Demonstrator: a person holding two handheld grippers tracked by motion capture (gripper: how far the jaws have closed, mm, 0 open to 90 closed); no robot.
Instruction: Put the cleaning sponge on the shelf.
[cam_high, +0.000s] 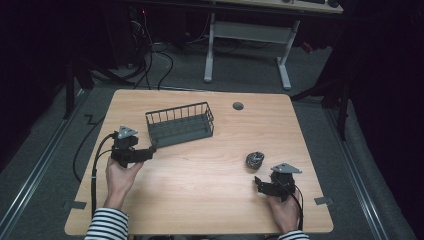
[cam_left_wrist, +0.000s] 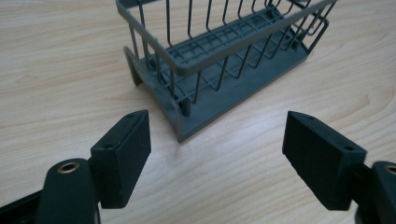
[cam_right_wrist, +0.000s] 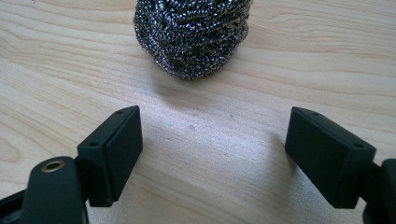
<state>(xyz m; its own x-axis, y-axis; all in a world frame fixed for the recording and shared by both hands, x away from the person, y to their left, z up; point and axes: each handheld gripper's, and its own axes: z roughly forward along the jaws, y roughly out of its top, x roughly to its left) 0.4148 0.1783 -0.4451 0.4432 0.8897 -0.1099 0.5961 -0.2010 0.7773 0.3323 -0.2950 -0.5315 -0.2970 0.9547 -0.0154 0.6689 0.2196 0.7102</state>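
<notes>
At the left of the bench (cam_high: 200, 200), the left tongs (cam_high: 152, 150) stand wide open with nothing between the jaws, pointing at the near left corner of the grey wire basket (cam_high: 180, 125). In the left gripper view the basket (cam_left_wrist: 219, 60) lies just ahead of the tongs (cam_left_wrist: 217, 154), its corner apart from both pads and its floor bare. The left hand (cam_high: 120, 177) holds the tool from below, a striped sleeve (cam_high: 107, 225) behind it.

Toward the right, the steel wool scourer (cam_high: 254, 159) rests on the bare wood, well apart from the basket. The right tongs (cam_high: 256, 181) sit just on the near side of it, also open and empty. In the right gripper view the scourer (cam_right_wrist: 194, 35) lies ahead of the tongs (cam_right_wrist: 212, 154), slightly left of the midline between the jaws, with clear wood between it and the pads.

The step in hand looks like the approach: the right tongs are lined up to pick up the scourer, probably to carry it to the basket, while the left tongs wait by the basket, perhaps to steady it. The next move calls for sliding the right tongs forward until the scourer sits between the pads, then closing gently; the springy ball may squash or roll away if nudged off-centre.
</notes>
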